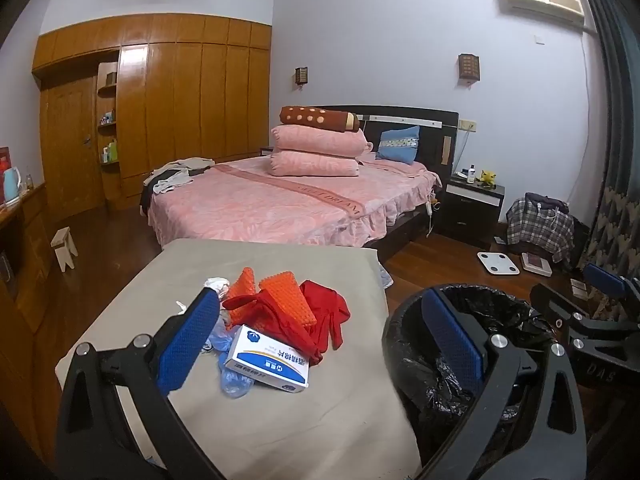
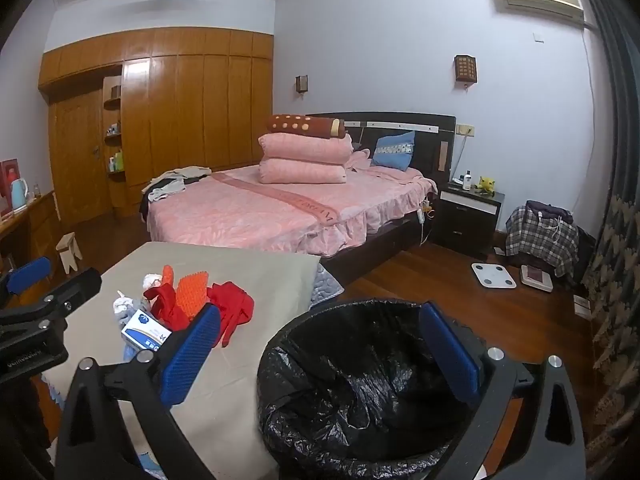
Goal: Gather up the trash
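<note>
A heap of trash lies on the grey-covered table (image 1: pixel 288 432): red gloves (image 1: pixel 326 320), orange studded gloves (image 1: pixel 286 292), a white and blue box (image 1: pixel 268 364), blue plastic film (image 1: pixel 234 384) and a crumpled white tissue (image 1: pixel 218 283). My left gripper (image 1: pixel 320 340) hangs open just short of the heap, holding nothing. Right of the table stands a bin lined with a black bag (image 2: pixel 360 384). Over its mouth my right gripper (image 2: pixel 320 352) is open and empty. The heap (image 2: pixel 188 304) shows to its left, and the left gripper (image 2: pixel 60 280) at the picture's left edge.
A pink bed (image 1: pixel 260 204) stands beyond the table. On the wooden floor are a small stool (image 1: pixel 64 248), a white scale (image 1: pixel 498 263) and a plaid bag (image 1: pixel 540 228). A dark nightstand (image 1: pixel 474 200) is by the bed, and a low cabinet (image 1: pixel 24 240) runs along the left.
</note>
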Demonstrator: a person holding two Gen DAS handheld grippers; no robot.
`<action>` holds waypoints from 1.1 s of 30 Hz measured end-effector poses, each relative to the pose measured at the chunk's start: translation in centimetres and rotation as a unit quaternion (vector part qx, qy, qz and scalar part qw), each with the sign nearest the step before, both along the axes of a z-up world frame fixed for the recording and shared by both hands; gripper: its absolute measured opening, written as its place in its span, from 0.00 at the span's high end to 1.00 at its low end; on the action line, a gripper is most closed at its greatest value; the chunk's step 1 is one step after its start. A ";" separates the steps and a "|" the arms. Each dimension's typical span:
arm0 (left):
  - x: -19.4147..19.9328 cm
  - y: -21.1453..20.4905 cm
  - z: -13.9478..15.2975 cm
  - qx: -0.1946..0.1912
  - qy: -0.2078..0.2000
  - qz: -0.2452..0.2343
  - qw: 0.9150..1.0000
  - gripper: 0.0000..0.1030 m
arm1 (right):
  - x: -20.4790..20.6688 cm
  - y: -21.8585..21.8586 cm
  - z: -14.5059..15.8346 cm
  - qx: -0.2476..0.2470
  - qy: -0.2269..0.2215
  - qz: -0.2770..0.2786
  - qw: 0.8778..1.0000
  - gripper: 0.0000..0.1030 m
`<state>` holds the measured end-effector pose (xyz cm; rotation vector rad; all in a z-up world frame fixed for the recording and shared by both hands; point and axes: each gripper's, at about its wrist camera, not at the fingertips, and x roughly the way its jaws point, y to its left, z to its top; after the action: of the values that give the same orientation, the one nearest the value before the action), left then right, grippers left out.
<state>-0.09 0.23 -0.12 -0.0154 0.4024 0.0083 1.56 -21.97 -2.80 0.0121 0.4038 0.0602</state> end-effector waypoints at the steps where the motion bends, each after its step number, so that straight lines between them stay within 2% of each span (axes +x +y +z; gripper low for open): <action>1: 0.0 0.0 0.0 0.000 0.000 0.000 1.000 0.05 | 0.0 0.0 0.0 0.000 0.000 0.000 1.000 0.06; 33: 0.1 0.2 -0.1 0.000 0.002 0.001 1.000 0.05 | 0.2 0.3 -0.2 -0.003 0.000 0.000 1.000 0.06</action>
<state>0.05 0.43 -0.25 -0.0158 0.4065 0.0102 1.81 -21.64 -3.00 0.0068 0.4048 0.0589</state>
